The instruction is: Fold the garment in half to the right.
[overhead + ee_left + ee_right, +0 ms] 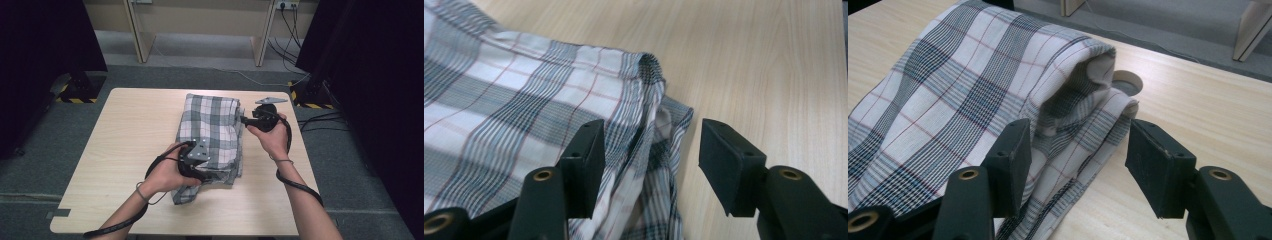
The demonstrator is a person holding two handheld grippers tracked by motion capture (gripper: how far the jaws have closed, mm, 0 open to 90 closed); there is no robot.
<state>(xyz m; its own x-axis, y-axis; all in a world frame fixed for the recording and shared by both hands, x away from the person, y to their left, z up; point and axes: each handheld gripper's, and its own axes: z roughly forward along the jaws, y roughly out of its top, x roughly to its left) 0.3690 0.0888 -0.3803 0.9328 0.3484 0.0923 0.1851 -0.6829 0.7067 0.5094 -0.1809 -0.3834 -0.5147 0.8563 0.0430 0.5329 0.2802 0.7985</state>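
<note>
— Cloth [212, 131], checked and folded, lies mid-desk [130, 150]. Is anything gripping it?
— No. The left gripper [651, 160] has its fingers apart astride the near edge, pads off the fabric. The right gripper [1078, 160] likewise gapes over the far corner.
— Anything hidden?
— The left hand [167, 175] covers the cloth's near corner, and the folds bury the inner layers.

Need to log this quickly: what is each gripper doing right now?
Left gripper: open, the plaid cloth edge between its jaws, not pinched.
Right gripper: open over the cloth's folded edge, holding nothing.
</note>
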